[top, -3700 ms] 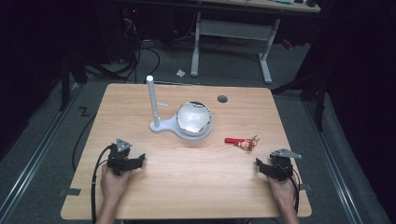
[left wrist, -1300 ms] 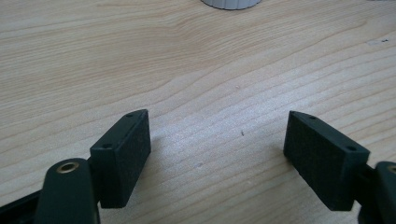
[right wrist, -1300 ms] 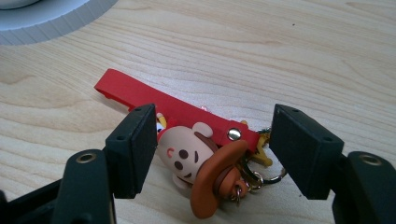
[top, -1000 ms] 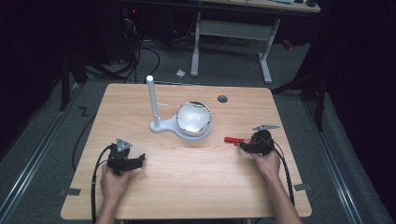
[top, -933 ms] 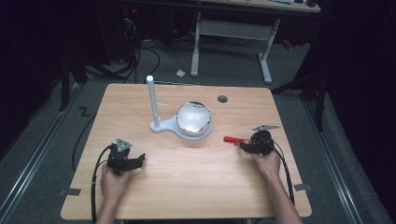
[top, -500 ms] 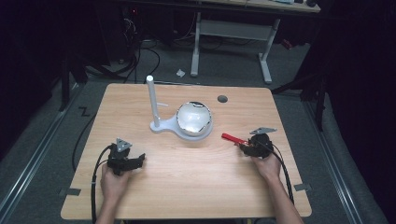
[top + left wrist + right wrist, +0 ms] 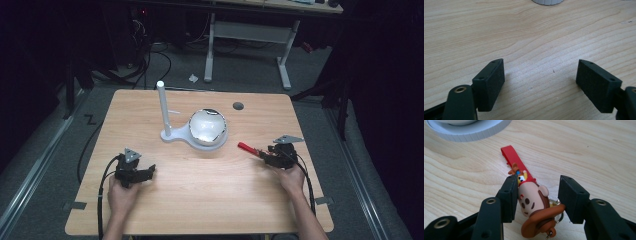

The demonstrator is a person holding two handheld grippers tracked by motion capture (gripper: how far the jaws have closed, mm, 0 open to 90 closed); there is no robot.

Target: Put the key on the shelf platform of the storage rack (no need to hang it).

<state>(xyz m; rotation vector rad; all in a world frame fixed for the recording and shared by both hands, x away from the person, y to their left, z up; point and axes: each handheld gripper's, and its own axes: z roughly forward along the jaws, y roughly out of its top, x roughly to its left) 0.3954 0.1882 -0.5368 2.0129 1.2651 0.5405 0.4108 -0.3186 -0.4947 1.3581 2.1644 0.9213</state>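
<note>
Since the earliest frame the right gripper [image 7: 267, 156] has come in from the table's [image 7: 200, 200] right edge to straddle the cowboy keychain [image 7: 534, 202], jaws parted around it near the white stand [image 7: 192, 131], while the left gripper [image 7: 145, 172] rests unclenched.
</note>
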